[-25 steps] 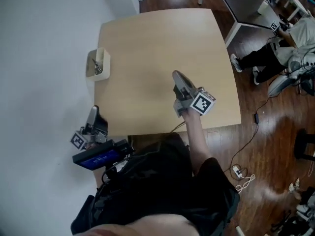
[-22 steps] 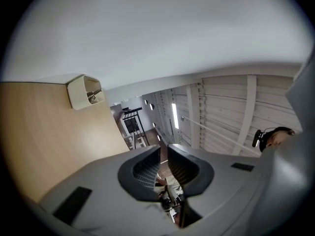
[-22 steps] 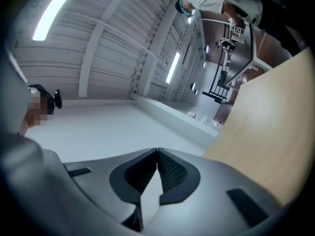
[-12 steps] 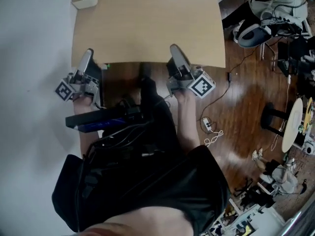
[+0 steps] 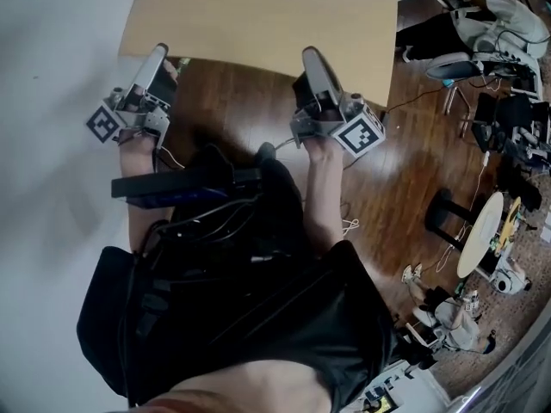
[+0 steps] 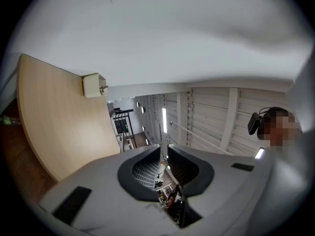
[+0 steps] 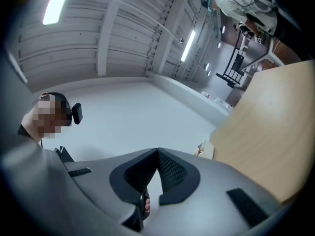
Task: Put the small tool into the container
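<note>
Even, bright indoor light fills the head view. The pale wall (image 5: 43, 188) at left is nearly washed out, the wooden floor (image 5: 405, 179) carries a soft sheen, and the black clothing (image 5: 241, 317) at the bottom loses detail. Both gripper views bow strongly and darken to black corners. A ceiling strip light (image 7: 56, 4) glares at the right gripper view's upper left, and the near foreground there is soft.

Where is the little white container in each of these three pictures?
Head view: not in it; only the table shows, at the top.
Left gripper view: the container is upper left, at the table's far edge.
Right gripper view: a small sliver just right of centre, at the table's corner; probably it.
Shared landmark: the light wooden table.
</note>
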`<state>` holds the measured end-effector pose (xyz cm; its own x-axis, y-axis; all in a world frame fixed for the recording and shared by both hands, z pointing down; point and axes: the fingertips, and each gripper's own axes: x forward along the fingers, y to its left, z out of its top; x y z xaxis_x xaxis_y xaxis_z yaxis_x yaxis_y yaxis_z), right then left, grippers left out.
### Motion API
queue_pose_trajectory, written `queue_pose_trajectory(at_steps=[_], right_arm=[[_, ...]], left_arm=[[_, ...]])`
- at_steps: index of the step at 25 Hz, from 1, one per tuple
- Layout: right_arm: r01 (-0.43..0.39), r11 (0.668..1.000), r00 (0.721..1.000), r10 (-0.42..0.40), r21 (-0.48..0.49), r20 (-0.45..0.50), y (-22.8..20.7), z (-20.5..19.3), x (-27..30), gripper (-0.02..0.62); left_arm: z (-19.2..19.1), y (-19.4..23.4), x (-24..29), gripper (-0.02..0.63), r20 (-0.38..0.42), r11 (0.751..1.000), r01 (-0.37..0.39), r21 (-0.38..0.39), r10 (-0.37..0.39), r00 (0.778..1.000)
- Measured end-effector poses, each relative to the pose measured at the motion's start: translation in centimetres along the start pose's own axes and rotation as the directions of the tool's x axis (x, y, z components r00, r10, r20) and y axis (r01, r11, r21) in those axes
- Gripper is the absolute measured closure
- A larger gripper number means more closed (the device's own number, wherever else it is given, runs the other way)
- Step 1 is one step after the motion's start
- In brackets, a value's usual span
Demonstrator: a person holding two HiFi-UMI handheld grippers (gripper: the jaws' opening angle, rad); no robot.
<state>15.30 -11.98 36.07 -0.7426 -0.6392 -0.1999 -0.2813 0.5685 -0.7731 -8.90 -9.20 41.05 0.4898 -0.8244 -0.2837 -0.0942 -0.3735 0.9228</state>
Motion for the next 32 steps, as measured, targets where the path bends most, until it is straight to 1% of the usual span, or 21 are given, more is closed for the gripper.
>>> queue_pose_trajectory(at_steps=[2,4,7,9,10,12,15,17,18,19,20,21,24,25,27,29,30,32], right_arm=[[-0.026,1.000,1.000,0.025,-0.007,-0.015,0.2,-0.5,0.0,0.612],[-0.031,1.000,0.999,0.031,0.001,-0.022,0.1,-0.8,-0.3,0.612],[-0.036,0.999,0.999,0.037,0.015,-0.024,0.4,-0.4,-0.3,0.613],[-0.043,0.999,0.999,0.043,0.010,-0.020,0.4,0.5,-1.4,0.612],[-0.048,0.999,0.999,0.049,0.011,-0.016,0.0,1.0,-2.9,0.613],[-0.067,0.997,0.998,0.067,0.024,-0.008,-1.1,2.3,-7.7,0.612],[-0.115,0.993,0.993,0.116,0.034,-0.027,-2.3,3.8,-14.6,0.613],[-0.151,0.988,0.987,0.153,0.046,-0.046,-3.2,4.5,-16.7,0.612],[-0.164,0.985,0.985,0.167,0.059,-0.052,-3.6,4.6,-16.9,0.612],[-0.175,0.982,0.982,0.179,0.074,-0.054,-3.9,4.4,-16.3,0.612],[-0.185,0.979,0.980,0.190,0.089,-0.052,-3.8,3.9,-15.0,0.613],[-0.193,0.976,0.979,0.199,0.101,-0.049,-3.6,3.0,-13.0,0.612],[-0.215,0.969,0.975,0.221,0.122,-0.036,-3.1,0.2,-6.0,0.612],[-0.223,0.967,0.973,0.229,0.124,-0.033,-3.1,-0.2,-5.0,0.612],[-0.234,0.965,0.971,0.238,0.119,-0.026,-3.2,0.5,-5.2,0.614],[-0.217,0.970,0.976,0.219,0.112,-0.015,-4.0,2.1,-5.7,0.613],[-0.202,0.974,0.979,0.205,0.105,-0.015,-4.8,2.6,-5.1,0.614],[-0.187,0.979,0.982,0.189,0.080,-0.019,-6.2,2.7,-2.1,0.613]], left_arm=[[0.1,-0.1,-0.2,0.571,0.013,1.000,0.001,0.018,-0.001,1.000],[0.3,-0.5,-0.1,0.571,0.021,0.999,-0.004,0.032,0.004,1.000],[0.9,-1.4,0.6,0.571,0.035,0.999,-0.019,0.028,0.018,0.999],[-0.5,-2.1,1.2,0.571,0.027,1.000,-0.022,0.022,0.022,0.999],[-2.3,-2.5,1.4,0.571,0.017,0.999,-0.022,0.027,0.022,1.000],[-7.7,-3.2,1.8,0.571,0.002,0.999,-0.025,0.048,0.025,1.000],[-15.6,-4.5,1.9,0.571,0.020,0.996,-0.037,0.084,0.036,0.999],[-18.8,-5.1,2.2,0.571,0.033,0.993,-0.053,0.103,0.050,0.998],[-19.7,-5.2,2.3,0.571,0.037,0.992,-0.063,0.105,0.060,0.998],[-19.8,-5.2,2.1,0.571,0.040,0.992,-0.075,0.104,0.071,0.997],[-19.1,-5.1,1.6,0.571,0.042,0.991,-0.087,0.103,0.083,0.996],[-17.4,-4.8,0.9,0.571,0.044,0.990,-0.100,0.102,0.096,0.994],[-10.6,-3.2,-0.8,0.571,0.058,0.987,-0.122,0.105,0.116,0.992],[-9.5,-3.0,-1.0,0.571,0.066,0.987,-0.121,0.110,0.114,0.991],[-9.6,-3.4,-0.5,0.571,0.083,0.986,-0.110,0.121,0.100,0.991],[-10.1,-3.6,1.1,0.571,0.087,0.988,-0.099,0.120,0.089,0.992],[-9.6,-3.0,2.0,0.571,0.079,0.988,-0.095,0.118,0.086,0.993],[-7.0,-0.8,3.1,0.571,0.058,0.989,-0.091,0.116,0.085,0.995]])
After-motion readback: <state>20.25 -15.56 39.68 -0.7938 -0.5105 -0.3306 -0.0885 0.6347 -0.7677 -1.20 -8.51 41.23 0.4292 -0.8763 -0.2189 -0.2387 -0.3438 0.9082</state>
